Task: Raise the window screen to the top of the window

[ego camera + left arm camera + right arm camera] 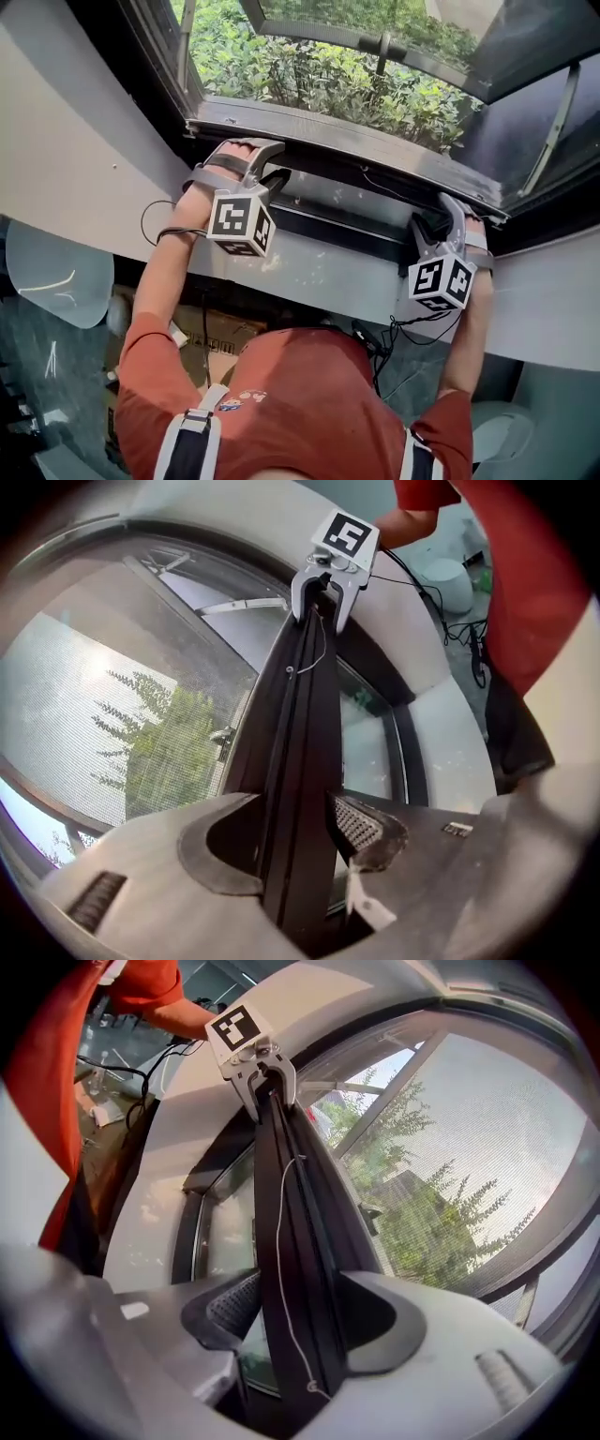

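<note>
The window screen's dark bottom rail (347, 159) runs across the window, with grey mesh (84, 696) and green bushes behind it. My left gripper (267, 167) straddles the rail's left end, and my right gripper (436, 217) straddles its right end. In the left gripper view the black rail (300, 761) passes between the jaws of my left gripper (295, 832); the ridged pad (361, 822) stands just off it. In the right gripper view the rail (295, 1222), with a thin white cord along it, lies between the parted jaws of my right gripper (291, 1321). Neither gripper presses on the rail.
A white curved wall panel (84, 178) frames the window below and beside the rail. Beyond the screen, an outer window sash with a handle (382, 45) hangs open. Black cables (394, 337) and a cardboard box (220, 333) lie below near the floor.
</note>
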A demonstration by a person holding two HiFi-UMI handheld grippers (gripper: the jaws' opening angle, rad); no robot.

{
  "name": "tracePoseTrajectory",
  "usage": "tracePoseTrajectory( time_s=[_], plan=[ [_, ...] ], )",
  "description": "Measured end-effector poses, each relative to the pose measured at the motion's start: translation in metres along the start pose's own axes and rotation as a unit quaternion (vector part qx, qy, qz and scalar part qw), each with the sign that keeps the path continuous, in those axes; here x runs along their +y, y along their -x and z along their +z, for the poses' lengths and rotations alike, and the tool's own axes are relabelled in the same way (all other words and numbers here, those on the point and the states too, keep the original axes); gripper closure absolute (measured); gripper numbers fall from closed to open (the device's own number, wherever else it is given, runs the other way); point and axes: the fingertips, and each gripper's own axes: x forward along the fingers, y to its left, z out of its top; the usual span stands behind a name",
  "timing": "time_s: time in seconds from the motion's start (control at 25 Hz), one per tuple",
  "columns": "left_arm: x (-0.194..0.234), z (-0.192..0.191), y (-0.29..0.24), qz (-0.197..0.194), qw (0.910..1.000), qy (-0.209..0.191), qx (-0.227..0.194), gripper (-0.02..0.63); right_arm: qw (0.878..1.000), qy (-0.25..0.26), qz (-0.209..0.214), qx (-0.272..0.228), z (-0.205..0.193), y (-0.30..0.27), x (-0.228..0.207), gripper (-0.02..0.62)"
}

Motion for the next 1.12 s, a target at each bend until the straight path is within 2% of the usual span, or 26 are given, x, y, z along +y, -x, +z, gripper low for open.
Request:
tracePoseTrajectory(
  time_s=[0.16,0.32,0.4,0.56,0.8,1.12],
  plan=[
    [0.011,0.004,0.007,0.014,0.9997,0.015,-0.010,0.397,1.000,-0.019,0.007,-0.008,0.007,0.008,-0.011,0.330],
    [0.023,0.007,0.013,0.027,0.9993,0.018,-0.016,0.397,1.000,-0.016,-0.007,-0.021,0.014,0.014,-0.023,0.331],
    [0.034,0.010,0.018,0.040,0.9988,0.017,-0.023,0.407,0.999,-0.013,-0.026,-0.029,0.018,0.019,-0.035,0.349],
    [0.065,0.016,0.031,0.091,0.9951,0.012,-0.036,0.473,0.996,0.002,-0.080,-0.044,0.030,0.031,-0.066,0.427],
    [0.106,0.025,0.049,0.172,0.9841,-0.005,-0.042,0.549,0.985,0.023,-0.159,-0.059,0.044,0.049,-0.107,0.534],
    [0.142,0.035,0.065,0.229,0.9721,-0.014,-0.050,0.549,0.974,0.048,-0.212,-0.071,0.058,0.063,-0.141,0.537]
  ],
)
